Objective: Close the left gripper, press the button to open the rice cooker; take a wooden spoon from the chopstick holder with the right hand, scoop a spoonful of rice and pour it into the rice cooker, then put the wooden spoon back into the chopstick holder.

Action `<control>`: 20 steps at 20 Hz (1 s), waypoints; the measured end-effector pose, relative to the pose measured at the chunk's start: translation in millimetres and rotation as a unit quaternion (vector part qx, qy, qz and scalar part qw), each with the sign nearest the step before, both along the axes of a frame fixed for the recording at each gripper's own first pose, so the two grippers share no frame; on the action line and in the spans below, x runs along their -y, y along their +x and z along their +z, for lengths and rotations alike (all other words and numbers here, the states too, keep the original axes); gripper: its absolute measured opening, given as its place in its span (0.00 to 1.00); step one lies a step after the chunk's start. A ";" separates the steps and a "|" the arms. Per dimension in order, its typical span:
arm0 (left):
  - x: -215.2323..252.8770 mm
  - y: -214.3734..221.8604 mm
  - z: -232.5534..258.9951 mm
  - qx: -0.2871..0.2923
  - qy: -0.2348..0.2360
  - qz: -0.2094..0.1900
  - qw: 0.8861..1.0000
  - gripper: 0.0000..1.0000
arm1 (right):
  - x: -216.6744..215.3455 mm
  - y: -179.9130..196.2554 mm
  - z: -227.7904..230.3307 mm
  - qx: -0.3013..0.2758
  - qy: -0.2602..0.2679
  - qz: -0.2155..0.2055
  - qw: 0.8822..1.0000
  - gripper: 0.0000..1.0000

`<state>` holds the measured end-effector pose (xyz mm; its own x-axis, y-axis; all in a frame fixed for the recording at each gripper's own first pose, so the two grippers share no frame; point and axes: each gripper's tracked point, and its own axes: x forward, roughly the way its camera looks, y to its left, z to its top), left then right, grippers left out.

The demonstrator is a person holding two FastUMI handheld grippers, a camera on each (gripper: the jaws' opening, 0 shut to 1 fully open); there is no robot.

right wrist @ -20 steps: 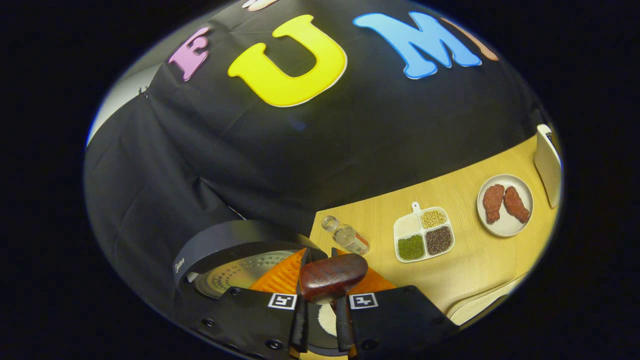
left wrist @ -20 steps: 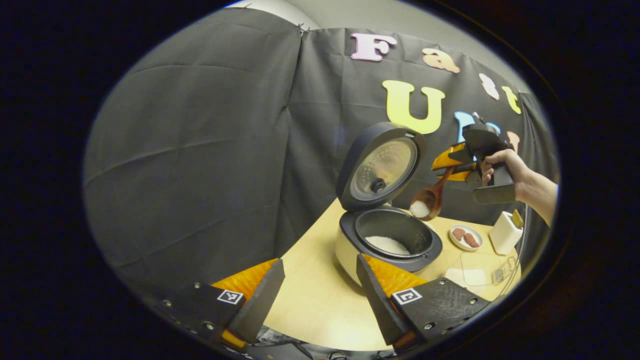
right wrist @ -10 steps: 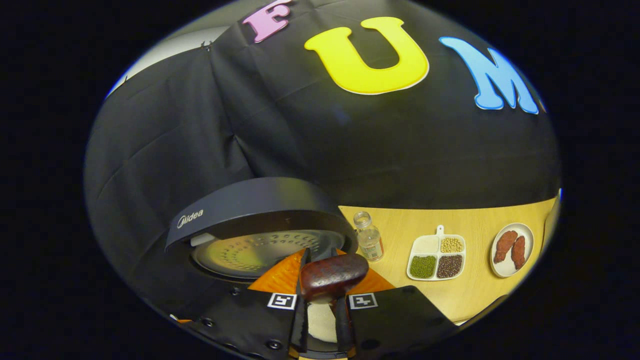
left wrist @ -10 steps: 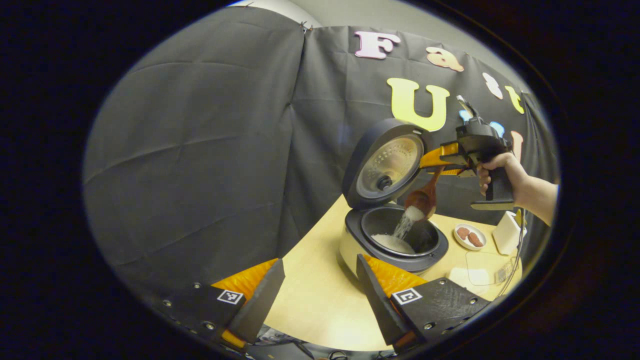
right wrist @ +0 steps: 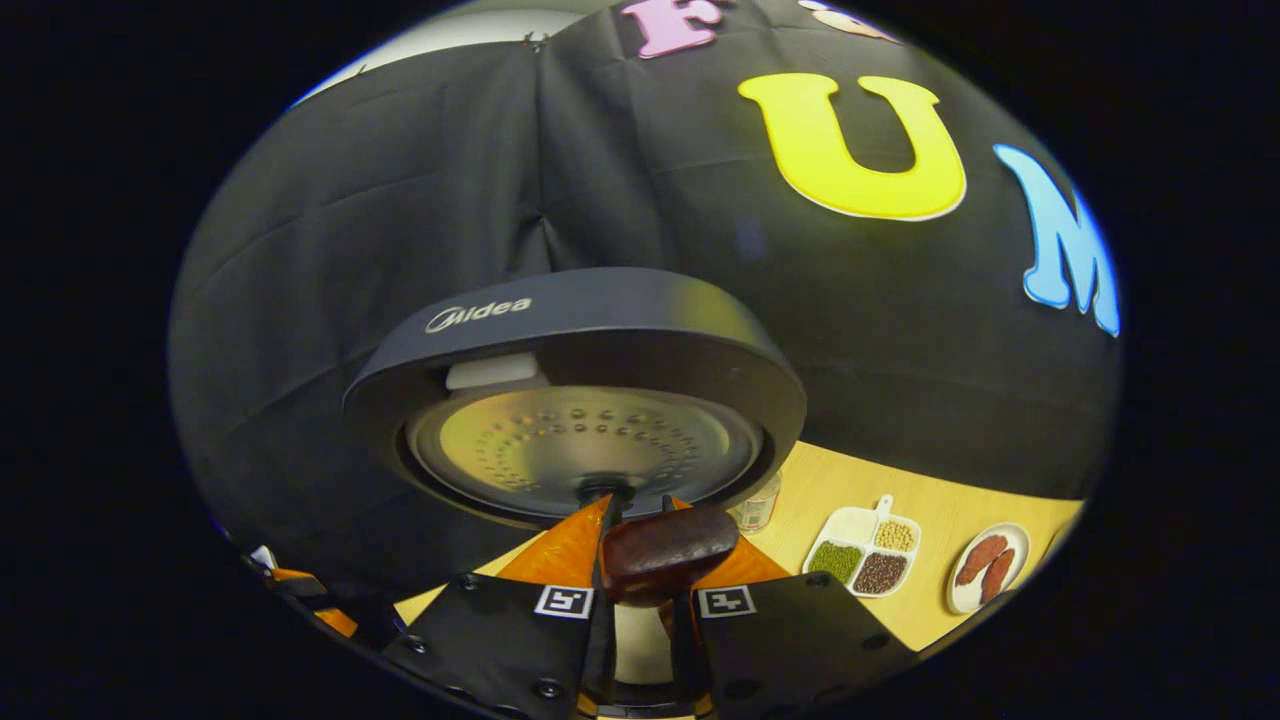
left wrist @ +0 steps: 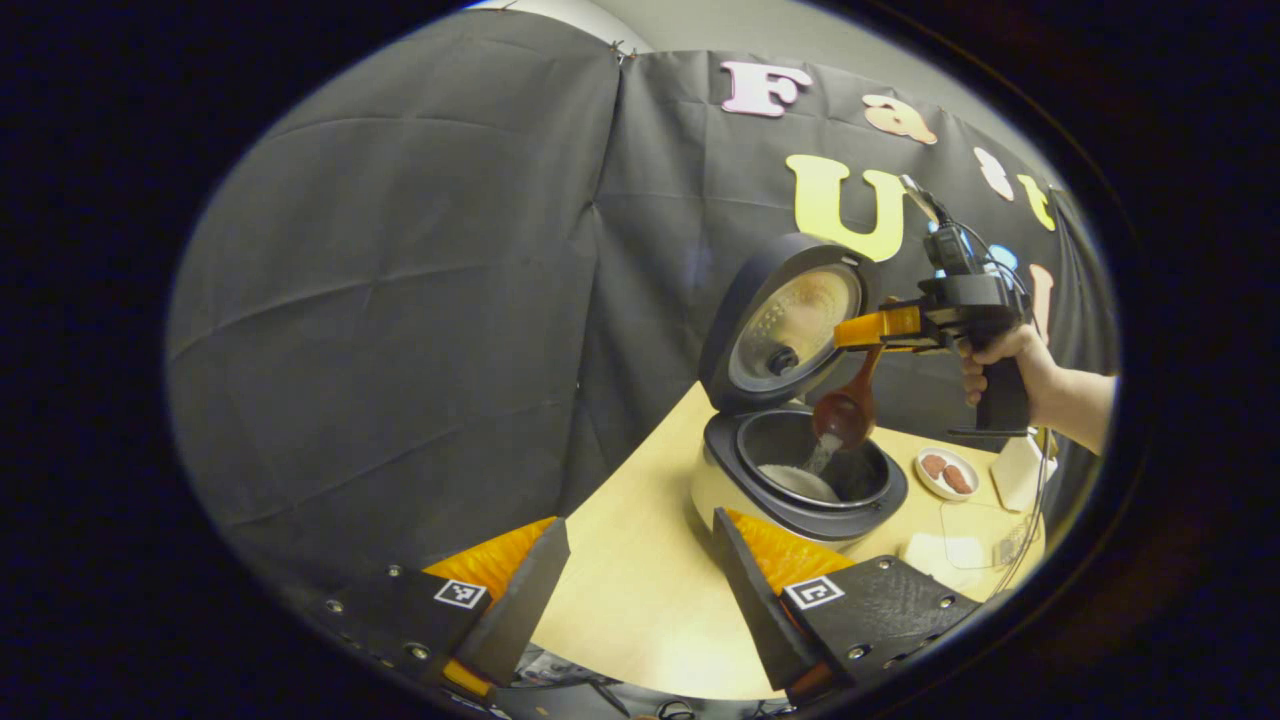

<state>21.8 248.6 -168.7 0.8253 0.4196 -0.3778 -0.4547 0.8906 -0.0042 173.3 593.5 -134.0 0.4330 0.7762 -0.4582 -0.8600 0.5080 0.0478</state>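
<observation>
- right gripper jaws are clamping the wooden spoon, tipping rice into the rice cooker
- left gripper jaws are sitting apart
- rushing the tilt risks grains spilling onto the surface

cooker open — spoon tipped, pouring

1. Light: dim and even; the black cloth backdrop soaks it up.
2. Glare: soft sheen on the table and on the rice cooker lid's metal liner.
3. Distortion: strong fisheye bending at the edges.
4. Focus: near fingers slightly soft.
</observation>
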 end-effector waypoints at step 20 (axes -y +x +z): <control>21.0 -10.1 -1.0 0.004 -0.006 -0.012 1.000 0.89 | 18.7 -47.0 -16.5 0.133 -0.060 0.089 0.985 0.24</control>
<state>11.7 227.5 -169.8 0.8388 0.3943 -0.3755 -0.4324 0.9015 -0.0194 126.2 574.8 -150.5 0.4120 0.7981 -0.4397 -0.9101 0.3368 -0.2414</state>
